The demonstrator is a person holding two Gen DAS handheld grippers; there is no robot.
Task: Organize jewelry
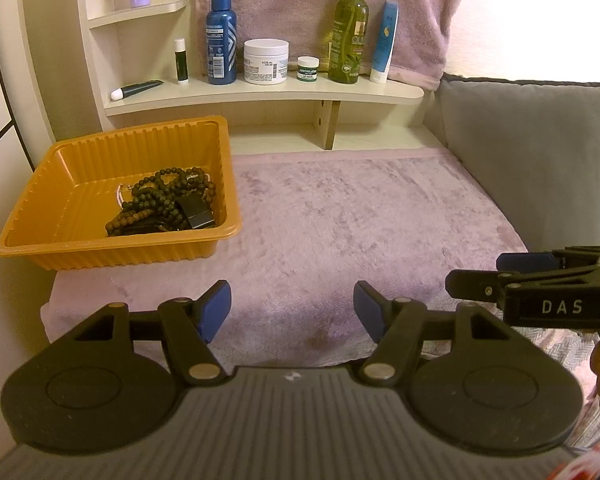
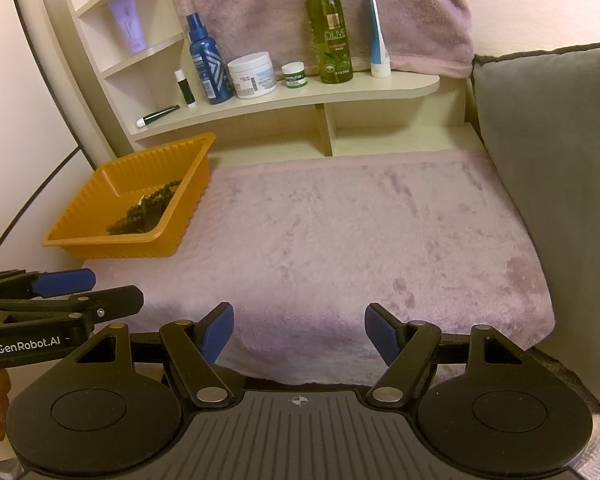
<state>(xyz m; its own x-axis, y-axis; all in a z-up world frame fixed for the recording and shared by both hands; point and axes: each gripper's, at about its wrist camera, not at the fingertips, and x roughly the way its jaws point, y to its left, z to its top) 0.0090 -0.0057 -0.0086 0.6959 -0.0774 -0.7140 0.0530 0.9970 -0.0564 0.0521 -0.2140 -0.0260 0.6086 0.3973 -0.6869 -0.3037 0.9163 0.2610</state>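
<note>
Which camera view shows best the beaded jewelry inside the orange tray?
The left wrist view: it looks down into the orange tray, so the beaded jewelry lies fully visible. In the right wrist view the tray's near wall hides most of the beads; only a dark strip shows.

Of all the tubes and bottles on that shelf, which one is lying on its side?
The dark green tube with the white cap, at the shelf's left end. Every other bottle, jar and tube there stands upright.
</note>
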